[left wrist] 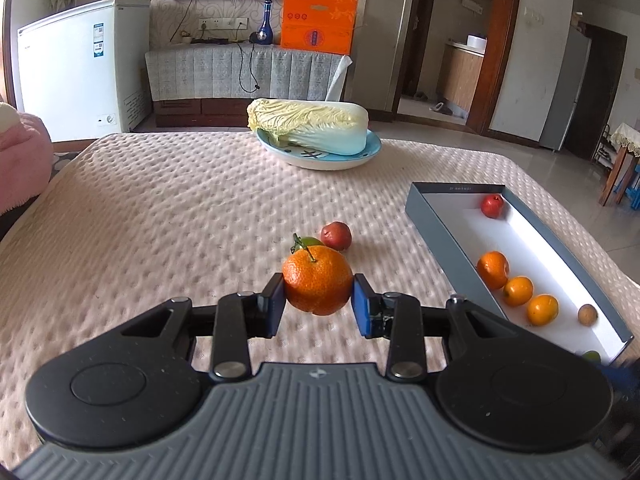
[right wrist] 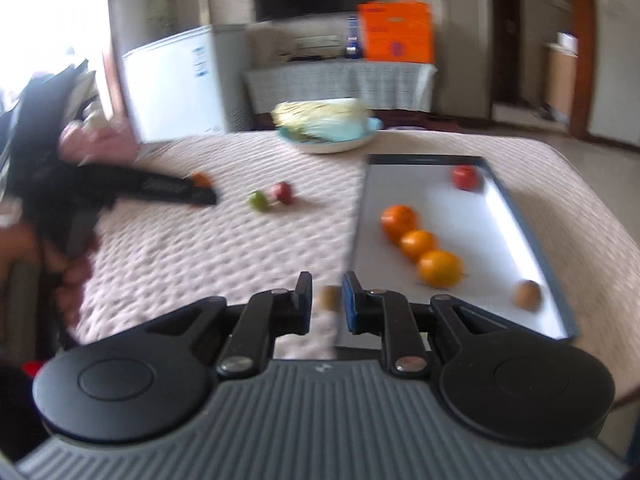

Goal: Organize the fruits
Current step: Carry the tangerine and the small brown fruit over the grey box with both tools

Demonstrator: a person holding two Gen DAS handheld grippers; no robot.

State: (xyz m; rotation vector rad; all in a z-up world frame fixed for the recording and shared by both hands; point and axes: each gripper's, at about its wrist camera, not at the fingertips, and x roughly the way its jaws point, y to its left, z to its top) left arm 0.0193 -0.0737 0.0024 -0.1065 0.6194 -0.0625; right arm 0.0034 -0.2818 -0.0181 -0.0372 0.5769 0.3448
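Observation:
My left gripper (left wrist: 318,300) is shut on an orange mandarin (left wrist: 317,280) with a green stem, held just above the quilted table. Behind it lie a green fruit (left wrist: 310,241) and a small red fruit (left wrist: 336,235). The grey-rimmed white box (left wrist: 440,216) at the right holds a red fruit (left wrist: 492,205), three oranges (left wrist: 518,290) and a small brown fruit (left wrist: 587,314). In the blurred right wrist view, my right gripper (right wrist: 327,300) is shut on a small brownish-green fruit (right wrist: 329,298) by the box's near left corner (right wrist: 360,240). The left gripper (right wrist: 160,190) shows at the left there.
A blue plate (left wrist: 320,160) with a napa cabbage (left wrist: 308,124) sits at the table's far edge. A white freezer (left wrist: 80,68), a covered cabinet and an orange box stand beyond. A pink cushion (left wrist: 20,152) lies at the left.

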